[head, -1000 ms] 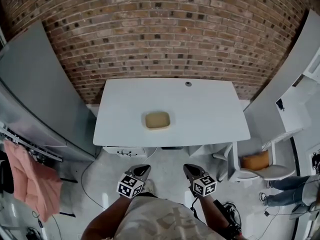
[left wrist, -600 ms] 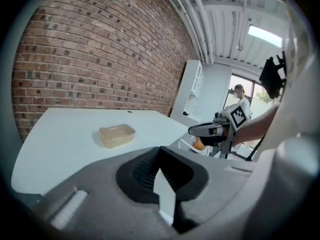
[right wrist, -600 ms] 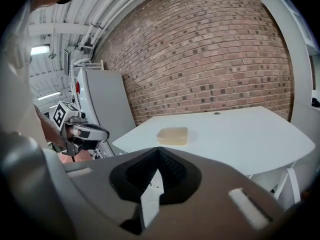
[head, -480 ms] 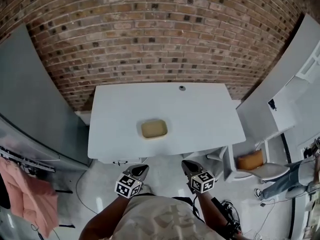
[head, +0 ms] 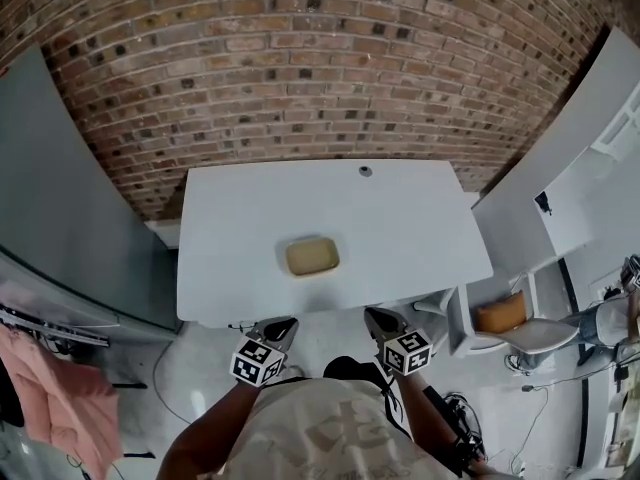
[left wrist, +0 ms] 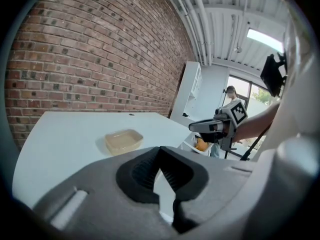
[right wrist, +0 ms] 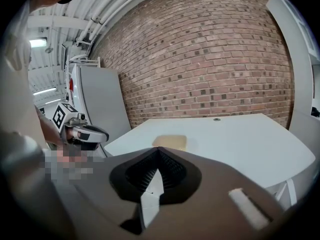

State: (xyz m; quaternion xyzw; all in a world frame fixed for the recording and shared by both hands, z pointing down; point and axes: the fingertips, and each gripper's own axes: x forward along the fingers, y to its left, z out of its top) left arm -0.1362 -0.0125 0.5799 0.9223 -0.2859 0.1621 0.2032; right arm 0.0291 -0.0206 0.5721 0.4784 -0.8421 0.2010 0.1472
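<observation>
Jaws pressed together, empty, on left gripper (head: pixel 281 325) and right gripper (head: pixel 379 316); shallow beige plastic tray (head: pixel 312 256) on white desk (head: pixel 425 223) seems light, slick: pinch its rim.

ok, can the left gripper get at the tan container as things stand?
Probably yes. The tan container sits alone toward the front edge of the white table, nothing between it and the left gripper. That gripper is short of the table edge, jaws shut, so it must open first.

Seemingly translucent plastic tub (head: pixel 312 256); matt table (head: pixel 420 228).
</observation>
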